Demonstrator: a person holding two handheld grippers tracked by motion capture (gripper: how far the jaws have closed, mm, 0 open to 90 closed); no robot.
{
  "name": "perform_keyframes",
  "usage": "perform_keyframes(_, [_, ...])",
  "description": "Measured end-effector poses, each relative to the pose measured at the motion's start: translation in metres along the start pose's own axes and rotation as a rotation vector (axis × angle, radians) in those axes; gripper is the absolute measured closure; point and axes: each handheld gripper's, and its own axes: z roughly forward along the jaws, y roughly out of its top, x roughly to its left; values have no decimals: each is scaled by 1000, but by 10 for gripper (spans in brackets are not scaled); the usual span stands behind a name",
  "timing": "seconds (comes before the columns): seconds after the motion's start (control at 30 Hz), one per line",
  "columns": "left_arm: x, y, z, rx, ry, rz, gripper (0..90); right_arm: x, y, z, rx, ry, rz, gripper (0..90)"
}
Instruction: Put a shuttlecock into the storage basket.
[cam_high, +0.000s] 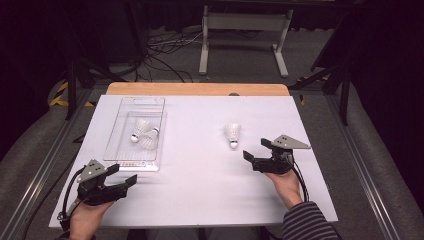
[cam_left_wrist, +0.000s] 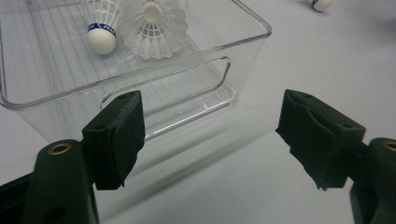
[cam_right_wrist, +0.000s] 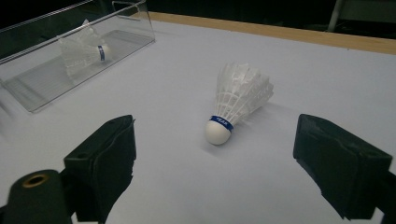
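Observation:
A white shuttlecock (cam_high: 232, 134) (cam_right_wrist: 237, 101) lies on its side on the white table, cork toward me. My right gripper (cam_high: 259, 150) (cam_right_wrist: 215, 158) stands open just short of it, the shuttlecock lying ahead between the jaws. A clear plastic tray (cam_high: 115, 145) (cam_left_wrist: 243, 44) at the left holds two more shuttlecocks (cam_high: 144, 134) (cam_left_wrist: 135, 25). My left gripper (cam_high: 122, 176) (cam_left_wrist: 210, 140) is open and holds nothing, near the tray's front edge.
The white mat (cam_high: 200, 185) covers a wooden table whose far edge (cam_high: 200, 89) shows. Beyond it are a white stand (cam_high: 240, 30) and cables on the floor. Metal rails run along both sides of the table.

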Motion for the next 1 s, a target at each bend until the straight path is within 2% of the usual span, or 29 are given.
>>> perform_keyframes(0.37, [0, 0, 0, 0, 0, 1, 239, -5, 8, 12, 16, -20, 9, 137])
perform_keyframes(0.63, [0, 0, 0, -4, 2, 0, 239, -7, 19, 19, 25, -5, 29, 134])
perform_keyframes(1.0, [-1, 0, 0, -5, -2, -3, 239, -7, 28, 33, 52, -11, 14, 136])
